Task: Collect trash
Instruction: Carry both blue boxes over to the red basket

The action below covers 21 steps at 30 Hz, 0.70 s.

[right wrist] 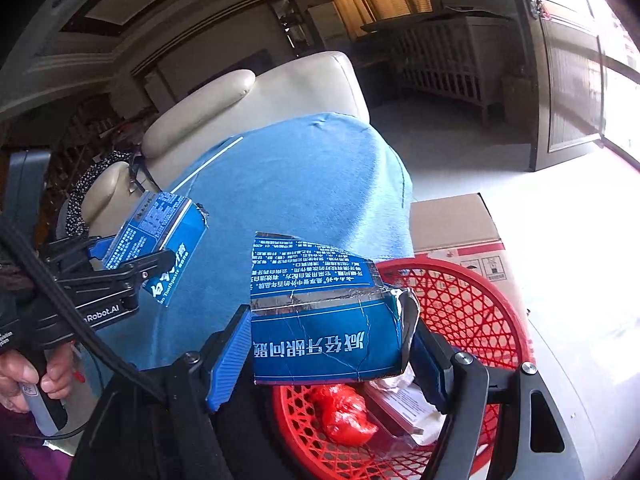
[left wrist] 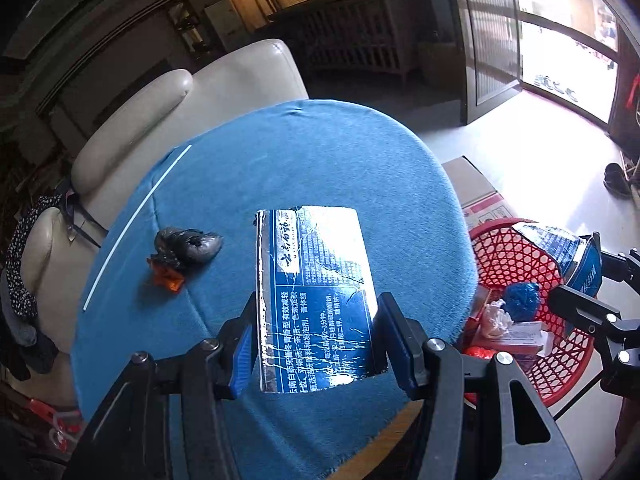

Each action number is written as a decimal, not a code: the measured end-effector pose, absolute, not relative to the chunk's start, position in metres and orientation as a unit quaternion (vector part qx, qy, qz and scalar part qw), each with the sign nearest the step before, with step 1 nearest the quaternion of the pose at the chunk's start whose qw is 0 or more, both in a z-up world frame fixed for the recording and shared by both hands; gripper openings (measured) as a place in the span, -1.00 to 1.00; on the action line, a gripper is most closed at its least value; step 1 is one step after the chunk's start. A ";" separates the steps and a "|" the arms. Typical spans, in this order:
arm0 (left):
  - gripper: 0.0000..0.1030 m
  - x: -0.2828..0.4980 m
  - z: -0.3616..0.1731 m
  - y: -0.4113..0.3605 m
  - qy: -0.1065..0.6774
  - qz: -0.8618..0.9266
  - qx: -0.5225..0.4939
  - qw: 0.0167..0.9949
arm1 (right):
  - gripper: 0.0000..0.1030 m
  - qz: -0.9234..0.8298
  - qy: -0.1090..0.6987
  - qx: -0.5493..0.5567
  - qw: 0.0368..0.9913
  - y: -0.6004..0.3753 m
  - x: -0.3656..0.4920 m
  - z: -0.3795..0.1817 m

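My left gripper point(left wrist: 320, 340) is shut on a torn blue toothpaste carton piece point(left wrist: 316, 280), held above the round table with a blue cloth point(left wrist: 320, 152). In the right wrist view that gripper point(right wrist: 132, 254) and its carton piece point(right wrist: 160, 224) hang at the left. My right gripper point(right wrist: 332, 360) is shut on a second torn blue carton piece point(right wrist: 324, 320), over the near rim of a red mesh basket point(right wrist: 472, 300). From the left wrist view, the right gripper point(left wrist: 580, 268) shows over the basket point(left wrist: 516, 256). A crumpled black bag with an orange wrapper point(left wrist: 186, 246) lies on the cloth.
A thin white stick point(left wrist: 132, 224) lies near the table's left edge. The basket holds a red crumpled bag point(right wrist: 344, 408), a blue wad point(left wrist: 520, 300) and white paper. A cardboard box point(right wrist: 456, 224) stands behind the basket. A beige armchair point(left wrist: 200, 120) sits beyond the table. A hand point(right wrist: 24, 380) grips the left handle.
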<state>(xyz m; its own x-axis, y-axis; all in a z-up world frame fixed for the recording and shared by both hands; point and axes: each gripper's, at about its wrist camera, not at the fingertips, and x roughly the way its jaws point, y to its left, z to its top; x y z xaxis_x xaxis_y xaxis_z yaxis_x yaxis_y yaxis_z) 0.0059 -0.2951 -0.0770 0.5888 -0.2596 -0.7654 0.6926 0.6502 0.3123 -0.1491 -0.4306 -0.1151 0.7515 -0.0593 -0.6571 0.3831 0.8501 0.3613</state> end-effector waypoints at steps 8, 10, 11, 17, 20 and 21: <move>0.13 -0.002 -0.083 -0.302 0.355 -0.298 0.316 0.828 | 0.47 -0.136 0.336 0.253 0.897 -0.439 -0.161 -0.122; 0.13 -0.004 -0.084 -0.304 0.356 -0.300 0.316 0.826 | 0.47 -0.138 0.337 0.254 0.896 -0.440 -0.162 -0.124; 0.13 -0.004 -0.085 -0.305 0.358 -0.301 0.316 0.825 | 0.47 -0.138 0.338 0.254 0.896 -0.439 -0.163 -0.124; 0.14 -0.010 -0.088 -0.309 0.368 -0.316 0.313 0.816 | 0.47 -0.139 0.342 0.258 0.893 -0.441 -0.165 -0.129; 0.14 -0.013 -0.091 -0.311 0.373 -0.324 0.311 0.812 | 0.47 -0.141 0.347 0.262 0.889 -0.442 -0.166 -0.133; 0.14 -0.013 -0.092 -0.311 0.375 -0.326 0.311 0.810 | 0.47 -0.142 0.350 0.262 0.888 -0.443 -0.167 -0.135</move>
<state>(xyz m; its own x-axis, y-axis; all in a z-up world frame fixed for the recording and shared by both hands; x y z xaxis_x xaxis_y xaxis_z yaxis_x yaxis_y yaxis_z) -0.0134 -0.3114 -0.0917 0.5073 -0.2949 -0.8098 0.7611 0.5941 0.2604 -0.1669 -0.4427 -0.1348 0.7138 -0.0694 -0.6969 0.4365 0.8223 0.3651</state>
